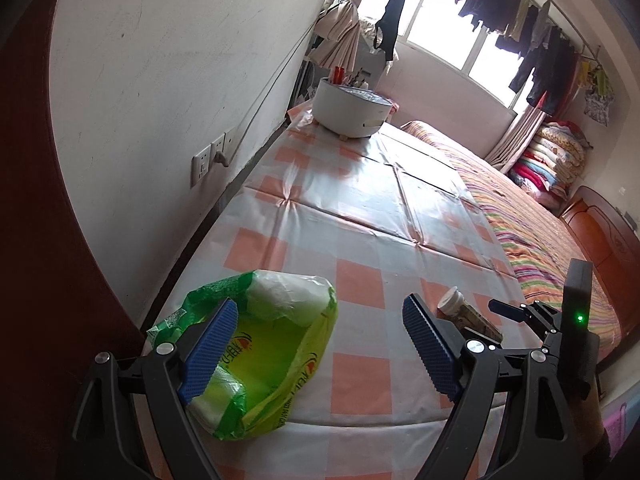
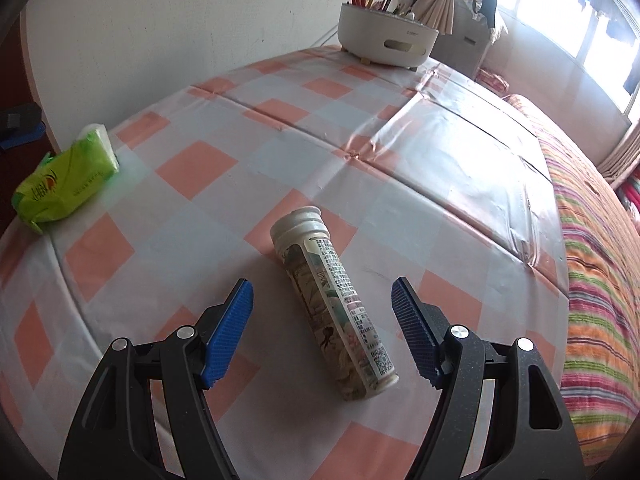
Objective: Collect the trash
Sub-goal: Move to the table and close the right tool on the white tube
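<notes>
We stand at a big table [image 2: 360, 152] with a checked orange and white cloth on it. A bed [image 2: 592, 240] with a stripy blanket runs along its right side. At the far end of the table sits a white round holder [image 2: 384, 36] with pens in it.

Two bits of trash lie on the near end. On the left is a green tissue pack [image 1: 256, 344], close to the wall. To the right of it, well apart, lies a tube bottle [image 2: 336, 312] on its side, with its white cap pointing to the far end.

Our left gripper [image 1: 316, 344] is wide open and holds nothing. Its left finger is over the green pack. Our right gripper [image 2: 322, 332] is wide open too, holding nothing. The tube lies between its fingers [image 2: 230, 332], but they do not touch it.

We think we are at the reaching step, with nothing picked up yet. Next, we need to go lower and squeeze. The tube is round, so it may roll away.
</notes>
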`<move>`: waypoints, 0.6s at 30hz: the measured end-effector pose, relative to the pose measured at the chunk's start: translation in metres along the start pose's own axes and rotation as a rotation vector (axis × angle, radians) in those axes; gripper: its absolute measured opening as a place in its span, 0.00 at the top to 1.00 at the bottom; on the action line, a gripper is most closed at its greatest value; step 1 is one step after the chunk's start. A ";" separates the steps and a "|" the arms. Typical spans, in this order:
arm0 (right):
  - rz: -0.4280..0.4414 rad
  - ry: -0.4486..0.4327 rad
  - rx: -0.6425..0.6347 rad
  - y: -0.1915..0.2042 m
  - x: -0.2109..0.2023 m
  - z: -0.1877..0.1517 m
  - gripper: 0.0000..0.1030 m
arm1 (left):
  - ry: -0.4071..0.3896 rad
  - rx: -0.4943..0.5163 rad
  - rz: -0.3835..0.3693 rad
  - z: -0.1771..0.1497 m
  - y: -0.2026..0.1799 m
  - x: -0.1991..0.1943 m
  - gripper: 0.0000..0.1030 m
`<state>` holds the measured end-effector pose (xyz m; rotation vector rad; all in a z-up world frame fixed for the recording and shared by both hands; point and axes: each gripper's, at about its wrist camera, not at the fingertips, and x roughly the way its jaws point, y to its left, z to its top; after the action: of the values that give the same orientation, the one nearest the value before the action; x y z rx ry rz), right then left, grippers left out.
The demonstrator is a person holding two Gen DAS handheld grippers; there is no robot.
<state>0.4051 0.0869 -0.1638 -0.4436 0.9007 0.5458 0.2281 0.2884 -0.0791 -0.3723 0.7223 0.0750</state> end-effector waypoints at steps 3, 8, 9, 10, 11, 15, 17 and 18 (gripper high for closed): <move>0.006 0.024 0.005 -0.002 0.011 -0.002 0.33 | 0.028 0.004 0.011 0.000 0.002 0.007 0.20; 0.056 0.037 0.064 -0.010 0.014 -0.003 0.59 | 0.083 0.041 0.020 -0.003 -0.003 0.019 0.20; 0.058 0.037 0.074 -0.012 0.014 -0.003 0.63 | 0.092 0.049 0.019 -0.004 -0.004 0.021 0.20; 0.065 0.037 0.082 -0.013 0.013 -0.003 0.66 | 0.102 0.057 0.019 -0.005 -0.006 0.023 0.20; 0.080 0.038 0.093 -0.014 0.012 -0.003 0.67 | 0.111 0.067 0.022 -0.006 -0.007 0.025 0.20; 0.092 0.027 0.107 -0.011 0.009 -0.003 0.71 | 0.172 0.106 0.044 -0.013 -0.011 0.037 0.20; 0.109 0.023 0.122 -0.008 0.007 -0.006 0.71 | 0.197 0.113 0.064 -0.017 -0.011 0.042 0.20; 0.121 0.018 0.136 -0.007 0.005 -0.008 0.71 | 0.219 0.114 0.073 -0.019 -0.010 0.046 0.20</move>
<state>0.4073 0.0778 -0.1710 -0.2726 0.9796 0.5880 0.2526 0.2701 -0.1190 -0.2468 0.9530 0.0621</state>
